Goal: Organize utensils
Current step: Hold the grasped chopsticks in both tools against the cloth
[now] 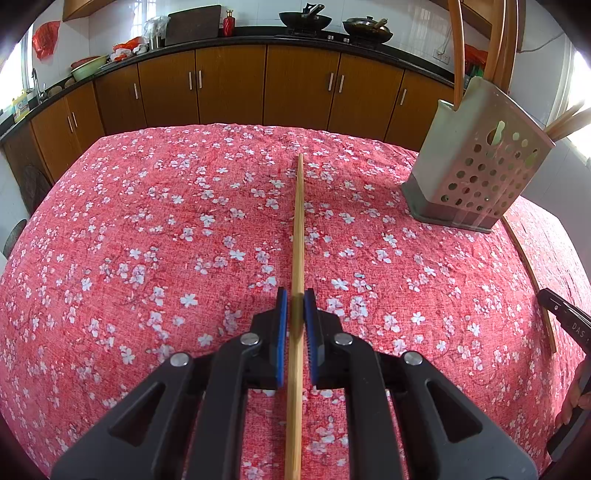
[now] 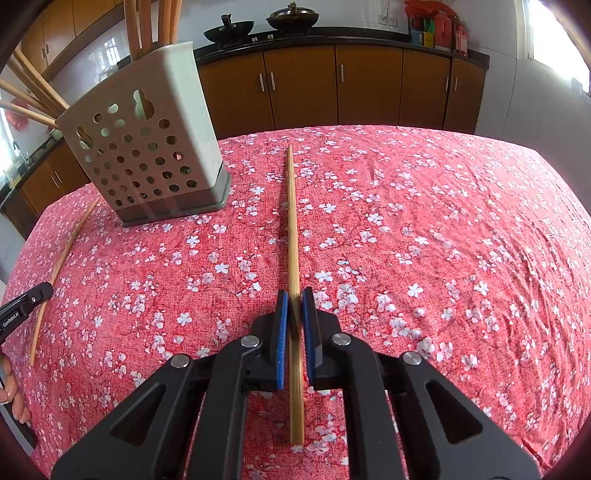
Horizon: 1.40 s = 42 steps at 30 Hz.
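Observation:
My left gripper [image 1: 295,295] is shut on a bamboo chopstick [image 1: 299,221] that points straight ahead, low over the red flowered tablecloth [image 1: 147,240]. My right gripper [image 2: 294,295] is shut the same way on a second chopstick [image 2: 291,221], whose near end shows behind the pads. A beige perforated utensil holder [image 1: 476,162] with several chopsticks standing in it sits ahead and to the right in the left wrist view. In the right wrist view the holder [image 2: 147,147] stands ahead and to the left. Each view shows the other gripper [image 1: 565,314] [image 2: 26,302] at its edge, holding its chopstick.
Brown kitchen cabinets [image 1: 229,85] and a dark counter with woks [image 1: 304,18] run behind the table. The table's far edge [image 2: 369,129] is close beyond the chopstick tips. A person's hand [image 2: 11,387] shows at the left border of the right wrist view.

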Each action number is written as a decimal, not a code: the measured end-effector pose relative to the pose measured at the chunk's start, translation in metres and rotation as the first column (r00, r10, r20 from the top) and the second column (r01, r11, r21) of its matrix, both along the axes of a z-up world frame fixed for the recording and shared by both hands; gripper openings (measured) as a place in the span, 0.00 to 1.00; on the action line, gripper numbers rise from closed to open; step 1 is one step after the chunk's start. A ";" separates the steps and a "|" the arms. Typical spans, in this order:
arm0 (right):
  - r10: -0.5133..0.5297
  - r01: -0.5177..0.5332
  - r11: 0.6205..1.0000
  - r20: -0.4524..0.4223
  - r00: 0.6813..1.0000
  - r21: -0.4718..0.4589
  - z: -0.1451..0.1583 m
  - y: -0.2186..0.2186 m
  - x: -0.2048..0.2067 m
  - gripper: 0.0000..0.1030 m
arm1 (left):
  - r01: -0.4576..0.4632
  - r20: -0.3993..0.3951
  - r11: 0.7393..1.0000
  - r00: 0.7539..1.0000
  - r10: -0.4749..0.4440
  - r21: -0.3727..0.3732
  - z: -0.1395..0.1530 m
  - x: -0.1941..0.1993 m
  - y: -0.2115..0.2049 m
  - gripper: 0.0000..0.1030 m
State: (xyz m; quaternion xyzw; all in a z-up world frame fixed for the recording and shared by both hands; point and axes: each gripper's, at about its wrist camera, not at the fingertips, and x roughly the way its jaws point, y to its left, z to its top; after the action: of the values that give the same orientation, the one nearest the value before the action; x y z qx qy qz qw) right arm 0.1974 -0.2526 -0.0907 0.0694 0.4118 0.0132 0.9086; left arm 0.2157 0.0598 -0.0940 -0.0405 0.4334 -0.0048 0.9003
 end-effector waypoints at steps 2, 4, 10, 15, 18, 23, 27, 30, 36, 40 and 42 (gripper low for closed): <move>0.000 0.000 1.000 0.000 1.000 0.000 0.000 0.000 0.001 0.09 | 0.000 0.000 1.000 1.000 0.000 0.000 0.000 0.000 0.000 0.11; 0.000 0.000 1.000 0.000 1.000 0.000 0.001 0.000 0.002 0.09 | 0.000 0.000 1.000 1.000 0.000 -0.001 0.001 0.000 0.001 0.11; 0.000 0.000 1.000 0.000 1.000 0.000 0.001 0.000 0.002 0.09 | -0.001 0.000 1.000 1.000 0.001 -0.001 0.001 -0.001 0.001 0.11; 0.000 0.000 1.000 0.000 1.000 0.001 0.001 0.000 0.002 0.09 | -0.001 0.000 1.000 1.000 0.001 -0.002 0.001 0.000 0.001 0.11; 0.000 0.000 1.000 0.000 1.000 0.001 0.001 0.000 0.002 0.09 | -0.002 0.000 1.000 1.000 0.002 -0.002 0.001 0.000 0.001 0.11; 0.000 0.000 1.000 0.000 1.000 0.000 0.001 0.000 0.002 0.09 | -0.002 0.000 1.000 1.000 0.002 -0.002 0.001 0.000 0.001 0.11; 0.000 0.000 1.000 0.000 1.000 0.001 0.001 0.000 0.002 0.09 | -0.002 0.000 1.000 1.000 0.002 -0.003 0.000 0.000 0.001 0.12; -0.001 0.001 1.000 0.000 1.000 0.001 0.001 0.001 0.002 0.09 | -0.002 0.000 1.000 1.000 0.002 -0.002 0.001 0.000 0.001 0.12; -0.001 0.001 1.000 -0.001 1.000 0.001 0.001 0.000 0.002 0.09 | -0.004 0.000 1.000 1.000 0.004 -0.003 0.001 0.000 0.001 0.13; -0.001 0.001 1.000 -0.001 1.000 0.001 0.001 0.001 0.002 0.09 | -0.005 -0.001 1.000 1.000 0.005 -0.003 0.001 0.000 0.000 0.13; -0.001 0.001 1.000 -0.001 1.000 0.001 0.001 0.001 0.002 0.09 | -0.005 -0.001 1.000 1.000 0.005 -0.003 0.001 0.000 0.000 0.13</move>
State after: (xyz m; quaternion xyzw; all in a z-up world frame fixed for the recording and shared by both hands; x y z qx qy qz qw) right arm 0.1996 -0.2521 -0.0898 0.0699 0.4120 0.0129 0.9084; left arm 0.2158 0.0600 -0.0934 -0.0430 0.4335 -0.0033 0.9001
